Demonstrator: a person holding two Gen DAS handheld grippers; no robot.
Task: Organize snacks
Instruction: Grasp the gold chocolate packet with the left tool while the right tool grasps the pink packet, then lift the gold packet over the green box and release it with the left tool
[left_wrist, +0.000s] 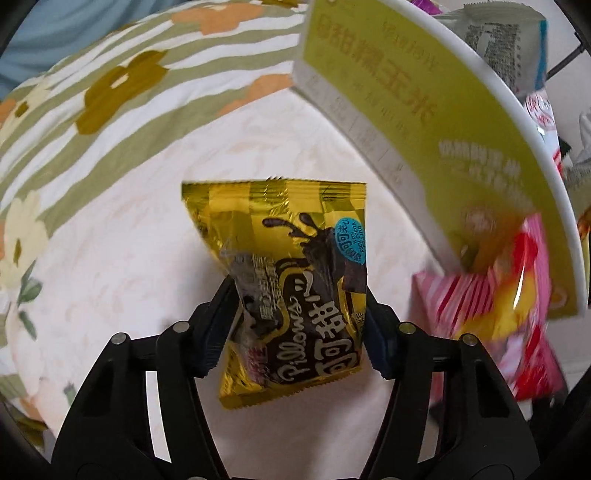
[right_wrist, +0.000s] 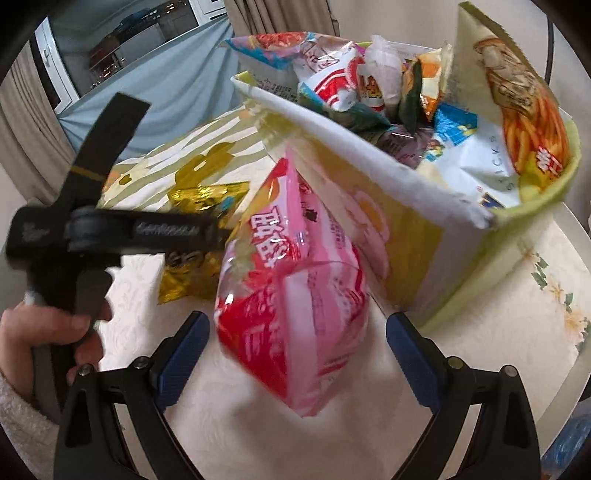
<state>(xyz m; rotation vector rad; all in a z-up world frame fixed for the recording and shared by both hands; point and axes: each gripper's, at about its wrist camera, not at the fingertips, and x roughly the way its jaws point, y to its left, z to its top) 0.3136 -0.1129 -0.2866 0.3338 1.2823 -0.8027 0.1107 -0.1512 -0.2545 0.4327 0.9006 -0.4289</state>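
My left gripper (left_wrist: 295, 325) is shut on a gold chocolate snack packet (left_wrist: 291, 266) and holds it above the tablecloth; the same packet shows in the right wrist view (right_wrist: 195, 258) with the left gripper's body (right_wrist: 110, 236) in front of it. My right gripper (right_wrist: 295, 343) has its jaws wide apart on either side of a pink and red snack bag (right_wrist: 291, 295), which hangs between them, blurred; the pads do not visibly touch it. The bag also shows in the left wrist view (left_wrist: 509, 317). A yellow-green box (right_wrist: 369, 206) full of snack bags stands just beyond both.
The box (left_wrist: 424, 110) holds several packets, including a tall bag of sticks (right_wrist: 517, 122). The table has a cream cloth (left_wrist: 129, 258) with green stripes and flowers. A blue cloth (right_wrist: 177, 81) and curtains lie behind. A hand (right_wrist: 44, 332) grips the left tool.
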